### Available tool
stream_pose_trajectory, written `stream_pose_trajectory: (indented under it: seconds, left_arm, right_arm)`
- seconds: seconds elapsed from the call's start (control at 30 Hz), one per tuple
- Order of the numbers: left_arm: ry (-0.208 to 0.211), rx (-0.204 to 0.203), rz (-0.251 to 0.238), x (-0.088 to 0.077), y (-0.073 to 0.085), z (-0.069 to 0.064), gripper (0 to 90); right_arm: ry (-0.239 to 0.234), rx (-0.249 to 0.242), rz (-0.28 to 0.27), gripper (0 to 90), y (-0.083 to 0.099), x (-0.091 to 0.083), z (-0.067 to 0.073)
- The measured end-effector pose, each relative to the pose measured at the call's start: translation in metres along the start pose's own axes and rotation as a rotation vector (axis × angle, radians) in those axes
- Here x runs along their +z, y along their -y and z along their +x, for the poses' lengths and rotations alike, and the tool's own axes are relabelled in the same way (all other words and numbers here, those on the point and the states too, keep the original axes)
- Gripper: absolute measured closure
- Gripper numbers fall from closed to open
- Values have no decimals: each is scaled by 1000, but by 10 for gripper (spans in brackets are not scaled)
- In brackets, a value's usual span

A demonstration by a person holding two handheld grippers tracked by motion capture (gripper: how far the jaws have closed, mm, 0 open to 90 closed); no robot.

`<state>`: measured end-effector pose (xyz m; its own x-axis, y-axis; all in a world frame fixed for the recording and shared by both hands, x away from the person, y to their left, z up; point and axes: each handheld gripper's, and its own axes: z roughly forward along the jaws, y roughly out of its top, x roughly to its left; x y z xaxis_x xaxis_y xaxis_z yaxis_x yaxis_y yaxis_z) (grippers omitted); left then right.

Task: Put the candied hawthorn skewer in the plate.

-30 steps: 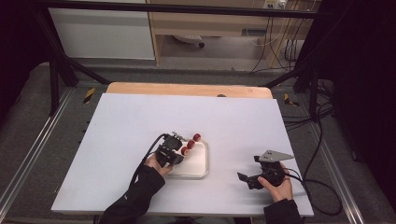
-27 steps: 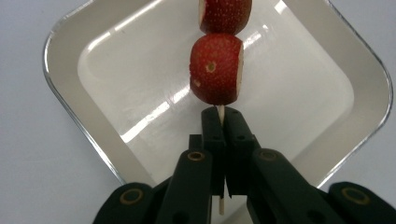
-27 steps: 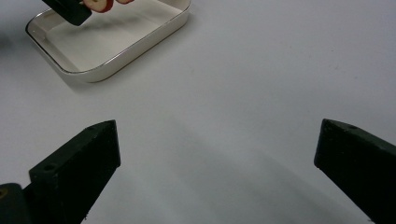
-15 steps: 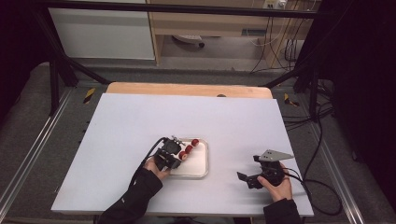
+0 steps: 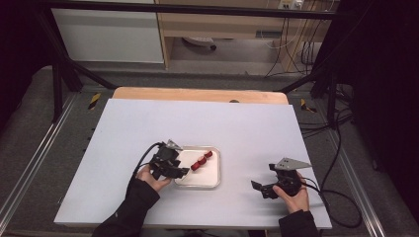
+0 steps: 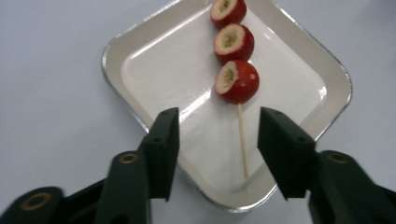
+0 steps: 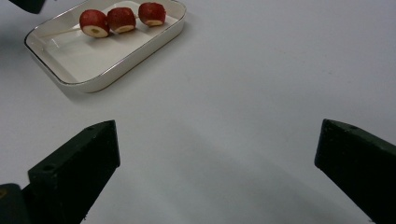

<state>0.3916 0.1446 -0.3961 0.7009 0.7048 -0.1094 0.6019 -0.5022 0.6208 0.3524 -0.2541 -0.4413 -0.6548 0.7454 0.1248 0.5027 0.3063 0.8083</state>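
The left gripper (image 5: 182,171) sits low over the near-left corner of the white tray (image 5: 210,178), held from behind by the person's left hand (image 5: 150,177), with the dark sleeve (image 5: 129,210) coming up from the bottom edge of the high view. It points roughly across the tray toward the right. Its jaws have just been opening and now stand about halfway apart with nothing pinched between them. In the left gripper view the bare end of the skewer's stick (image 6: 243,149) lies in the gap between the two black jaws, but neither pad touches it.

The fruit skewer (image 5: 201,160) is lying flat inside the tray, three red pieces (image 6: 236,81) in a row with pale cut faces, running on a diagonal toward the tray's far-right corner. The stick end points back at the left gripper.

The right gripper (image 5: 258,189) is well off to the right, resting low near the front edge of the table (image 5: 247,123), held by the right hand (image 5: 291,192). It aims left toward the tray. Its jaws are spread wide with just bare tabletop between them, and the tray with the skewer (image 7: 122,19) shows up far off in the top-left of the right gripper view.

Nothing sits between either gripper and the tray. Cables (image 5: 341,197) trail off the right side of the table.
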Motion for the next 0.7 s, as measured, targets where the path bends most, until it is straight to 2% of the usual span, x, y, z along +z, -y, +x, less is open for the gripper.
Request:
stream_pose_trajectory:
  seconds: [0.13, 0.2, 0.3, 0.47, 0.53, 0.6, 0.7]
  left_arm:
    - [-8, 41, -61, -22, 16, 10, 292]
    - [-32, 65, -96, -32, 27, 14, 242]
    - [-31, 77, -144, -42, 44, 22, 183]
    - [-41, 59, -199, -54, 77, 34, 153]
    - [-30, 39, -214, -57, 89, 40, 153]
    - [-37, 33, -230, -59, 101, 46, 153]
    - [-18, 4, -253, -59, 119, 56, 154]
  right_arm:
    - [6, 3, -4, 5, 0, 0, 0]
    - [5, 9, -2, 5, 0, -1, -1]
    - [3, 9, -1, 5, 0, -1, -1]
    - [7, -4, 5, 4, 0, -1, -1]
    - [9, -6, 6, 4, 1, -1, -1]
    - [10, -5, 12, 4, 1, -1, -1]
    - [10, -14, 15, 4, 2, -1, -1]
